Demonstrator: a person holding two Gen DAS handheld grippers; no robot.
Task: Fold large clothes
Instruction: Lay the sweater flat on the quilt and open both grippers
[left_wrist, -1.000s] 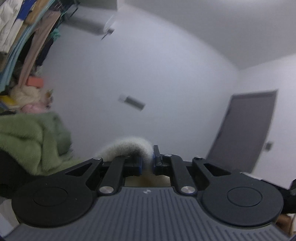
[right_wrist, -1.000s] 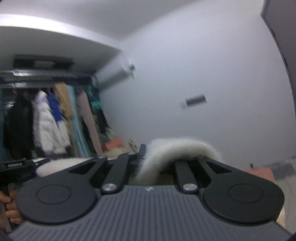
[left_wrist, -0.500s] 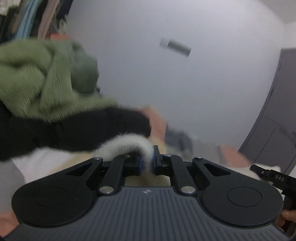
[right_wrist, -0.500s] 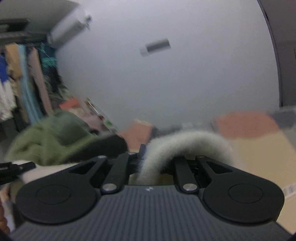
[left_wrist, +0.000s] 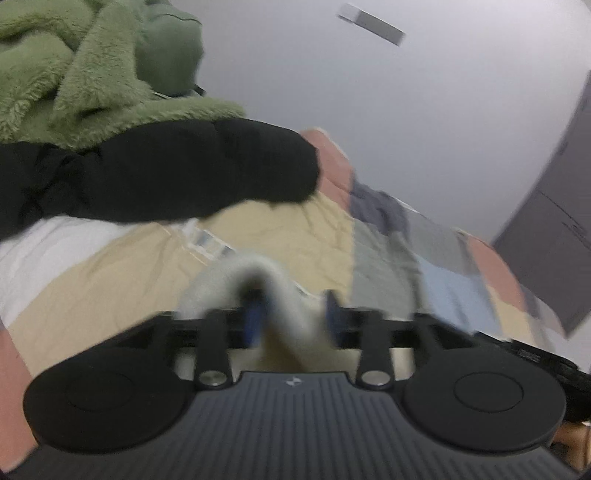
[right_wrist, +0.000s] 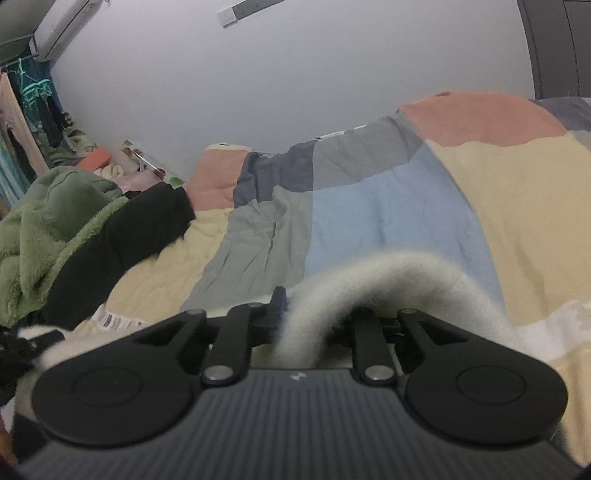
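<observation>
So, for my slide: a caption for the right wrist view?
Fluffy white garment looped across right tongs above patchwork quilt.

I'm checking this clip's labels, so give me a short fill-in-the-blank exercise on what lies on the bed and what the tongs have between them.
1. The fluffy green fleece garment lies on top of a ____ padded garment.
2. Between the fingers of the right tongs arches a band of fuzzy ____ fabric.
3. The bed is covered by a ____ quilt of yellow, blue, grey and pink blocks.
4. In the left wrist view, the left tongs stand ____.

Missing words: black; white; patchwork; open
</observation>
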